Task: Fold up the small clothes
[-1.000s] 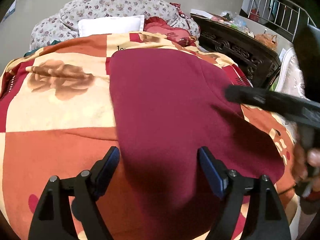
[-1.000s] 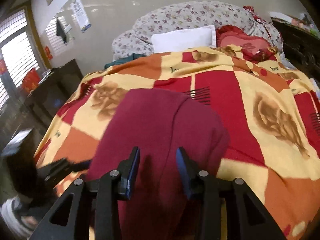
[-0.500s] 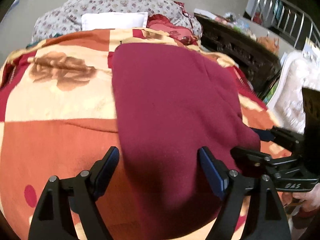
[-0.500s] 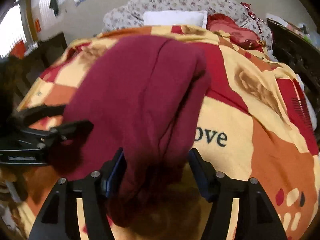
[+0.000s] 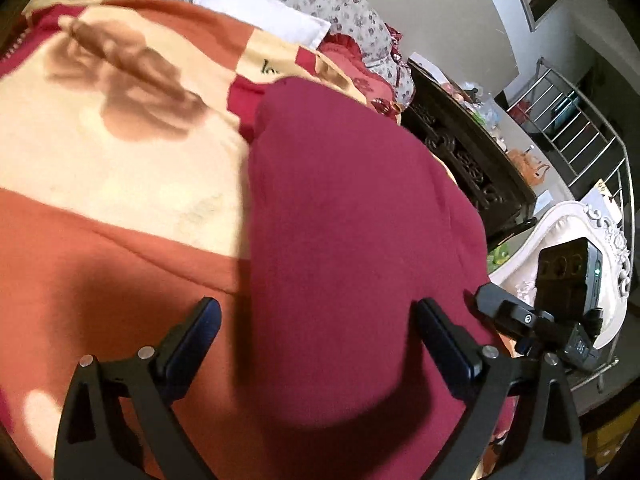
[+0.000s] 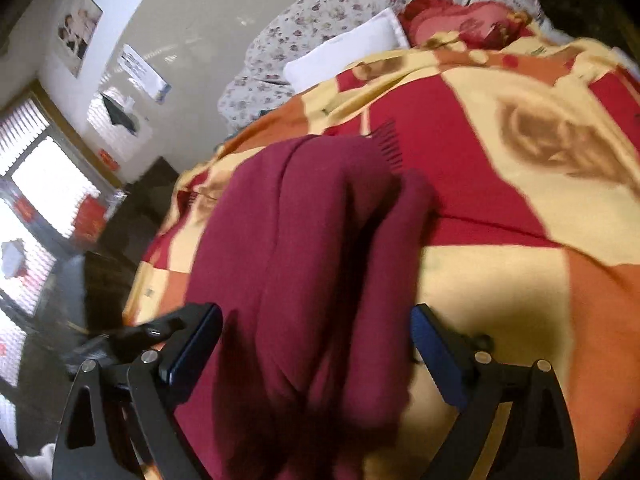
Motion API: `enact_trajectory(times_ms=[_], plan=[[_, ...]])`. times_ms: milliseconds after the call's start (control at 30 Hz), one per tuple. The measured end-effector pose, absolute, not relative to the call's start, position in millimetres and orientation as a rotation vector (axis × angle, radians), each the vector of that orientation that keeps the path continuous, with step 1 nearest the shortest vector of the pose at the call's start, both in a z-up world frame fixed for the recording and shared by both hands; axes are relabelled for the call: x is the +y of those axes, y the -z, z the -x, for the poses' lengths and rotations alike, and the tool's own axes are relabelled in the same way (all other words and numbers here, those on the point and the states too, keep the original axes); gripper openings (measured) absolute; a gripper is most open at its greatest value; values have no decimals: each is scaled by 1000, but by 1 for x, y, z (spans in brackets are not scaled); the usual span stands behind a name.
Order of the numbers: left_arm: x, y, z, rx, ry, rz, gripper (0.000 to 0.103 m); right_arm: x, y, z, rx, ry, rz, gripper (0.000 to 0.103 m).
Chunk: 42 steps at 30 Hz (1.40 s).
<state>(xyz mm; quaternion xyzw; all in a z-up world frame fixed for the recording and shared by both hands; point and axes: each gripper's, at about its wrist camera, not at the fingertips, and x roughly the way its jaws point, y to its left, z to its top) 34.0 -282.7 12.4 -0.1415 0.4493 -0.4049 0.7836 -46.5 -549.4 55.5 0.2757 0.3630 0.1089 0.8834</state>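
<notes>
Lying: maroon garment (image 5: 352, 248) flat on the patterned blanket (image 5: 100, 184), long axis running straight away from both grippers.
Left gripper (image 5: 316, 344): jaws just opened wide, straddling the near left edge, pads off the cloth.
Right gripper (image 6: 316, 344): jaws just opened wide; folded right edge lies between them, seemingly untouched, though blur hinders.
Nearer hand: about equal, one per near corner.
</notes>
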Motion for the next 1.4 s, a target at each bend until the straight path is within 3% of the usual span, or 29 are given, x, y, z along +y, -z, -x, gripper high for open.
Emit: enact_trajectory(times_ms=[33, 67, 100, 200, 300, 533, 733, 833, 967, 1133, 1400], plan=[[-286, -9, -36, 984, 893, 316, 97, -548, -53, 44, 758, -231, -584, 98], [-288, -8, -36, 991, 904, 320, 90, -548, -48, 40, 771, -243, -606, 97], [-291, -8, -36, 996, 923, 320, 75, -548, -44, 37, 782, -254, -628, 90], [-291, -19, -29, 982, 937, 284, 65, -544, -41, 36, 783, -251, -640, 69], [-277, -40, -15, 974, 958, 260, 56, -533, -58, 49, 737, -310, -632, 59], [-202, -76, 41, 968, 913, 188, 56, -476, -92, 94, 736, -472, -637, 59], [-156, -33, 70, 1065, 793, 108, 57, -417, -65, 109, 877, -498, -587, 66], [-143, -22, 75, 1025, 723, 114, 63, -405, -52, 115, 956, -368, -453, 69], [-142, -34, 86, 952, 681, 61, 71, -416, -87, 135, 840, -350, -439, 69], [-156, -41, 95, 869, 584, -47, 74, -370, -117, 125, 813, -384, -199, 68], [-165, -32, 95, 860, 565, -77, 79, -344, -55, 90, 948, -222, 90, 66]])
